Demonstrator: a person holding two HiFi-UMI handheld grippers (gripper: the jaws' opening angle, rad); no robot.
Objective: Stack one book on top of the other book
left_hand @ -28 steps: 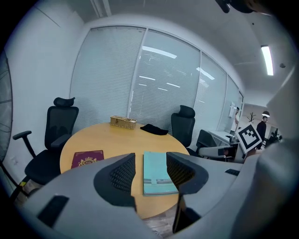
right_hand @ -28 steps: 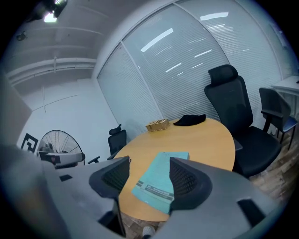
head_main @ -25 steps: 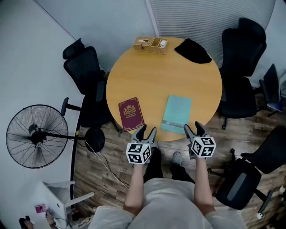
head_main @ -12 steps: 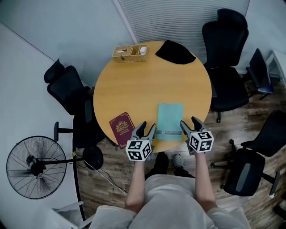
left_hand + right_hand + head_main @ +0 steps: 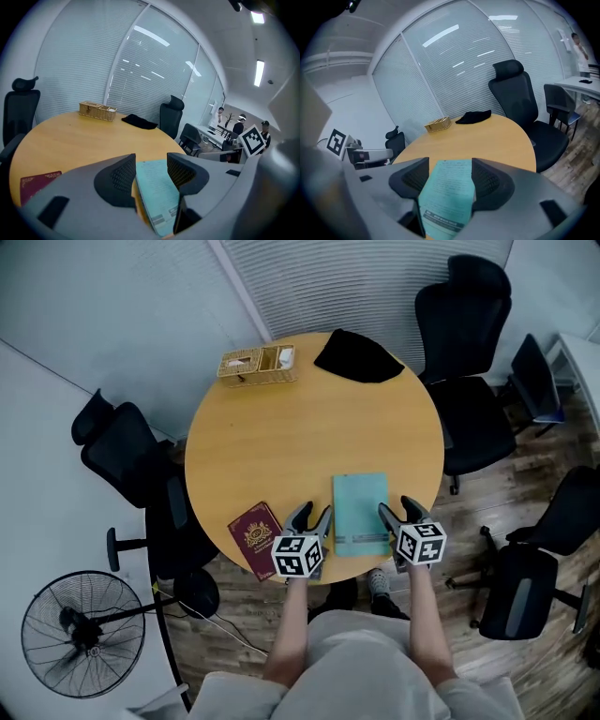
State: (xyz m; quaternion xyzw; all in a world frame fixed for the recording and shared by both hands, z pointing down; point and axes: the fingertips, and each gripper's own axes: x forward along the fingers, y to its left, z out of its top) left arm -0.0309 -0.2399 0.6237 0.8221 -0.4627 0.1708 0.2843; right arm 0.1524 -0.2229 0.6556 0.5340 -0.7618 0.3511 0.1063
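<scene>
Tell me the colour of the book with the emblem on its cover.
The book is dark red, a maroon shade, clearest in the head view.

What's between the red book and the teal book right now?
Head view: only bare tabletop between red book and teal book, with the open left tongs hovering over that gap.

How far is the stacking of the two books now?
Nothing is stacked yet: the red book and the teal book lie flat and apart on the table. In hand: nothing. The left gripper and right gripper are both open, at the table's near edge on either side of the teal book. Left to do: grip one book, lift it and lay it on the other.
</scene>
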